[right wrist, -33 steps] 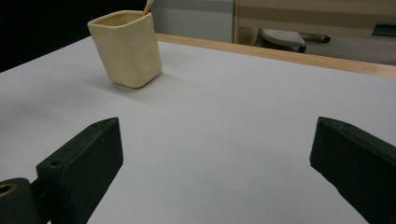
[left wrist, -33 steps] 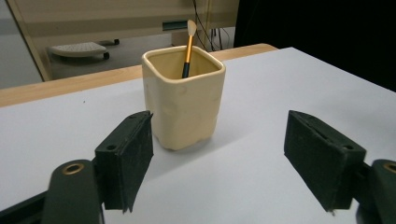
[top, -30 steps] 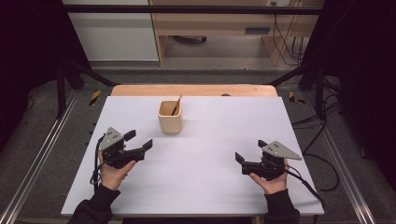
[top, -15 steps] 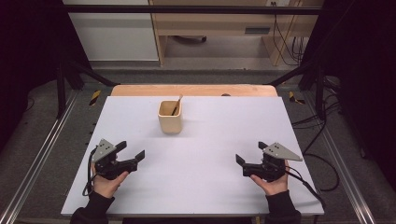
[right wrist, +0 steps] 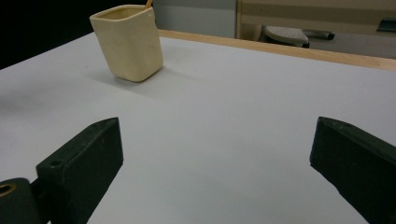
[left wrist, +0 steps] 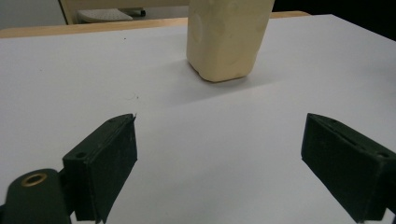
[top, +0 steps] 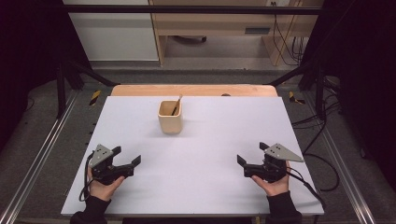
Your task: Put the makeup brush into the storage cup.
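Jaws, left: we see the left gripper (top: 127, 162) with its two black jaws spread wide and nothing between them; they have just been opening. In the left gripper view (left wrist: 219, 154) only bare white surface lies between the pads.
Jaws, right: we see the right gripper (top: 252, 157) also spread wide and holding nothing; in the right gripper view (right wrist: 215, 158) the gap between the pads shows only the white surface.
Left hand: we find the left hand (top: 103, 186) at the near left of the bench, wrapped under the gripper body, with the grey three-cornered plate on top and a black cable looping beside it.
Right hand: we find the right hand (top: 275, 184) at the near right, holding its gripper low over the surface, jaws aimed toward the middle of the bench.
Cup: a cream-coloured, square-sided ceramic cup (top: 170, 116) stands upright on the far middle of the bench, well apart from both grippers. The left gripper view (left wrist: 228, 37) shows it straight ahead; the right gripper view (right wrist: 128, 42) shows it off to the upper left.
Stick: a thin wooden stick (top: 177, 105) leans inside the cup, its tip rising above the rim.
Bench: a white-topped bench (top: 233, 135) with a light wooden strip along its far edge.
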Motion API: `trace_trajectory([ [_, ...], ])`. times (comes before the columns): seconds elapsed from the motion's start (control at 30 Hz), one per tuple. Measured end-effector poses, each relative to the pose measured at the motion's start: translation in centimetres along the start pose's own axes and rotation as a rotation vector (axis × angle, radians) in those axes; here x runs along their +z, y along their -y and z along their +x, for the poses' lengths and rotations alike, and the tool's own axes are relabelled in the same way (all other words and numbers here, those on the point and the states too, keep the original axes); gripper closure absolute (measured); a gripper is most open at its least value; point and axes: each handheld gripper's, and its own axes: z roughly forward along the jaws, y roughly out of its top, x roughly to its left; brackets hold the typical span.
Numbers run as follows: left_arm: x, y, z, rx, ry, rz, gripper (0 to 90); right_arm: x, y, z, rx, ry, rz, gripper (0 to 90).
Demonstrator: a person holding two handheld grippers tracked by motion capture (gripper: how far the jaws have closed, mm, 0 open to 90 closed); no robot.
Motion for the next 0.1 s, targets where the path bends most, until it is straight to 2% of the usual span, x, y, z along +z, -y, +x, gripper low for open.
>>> trace_trajectory([
  [0.1, -0.19, 0.06, 0.28, -0.005, -0.002, 0.000, 8.8, -0.05, 0.01, -0.04, 0.001, 0.001, 0.000, 3.2],
])
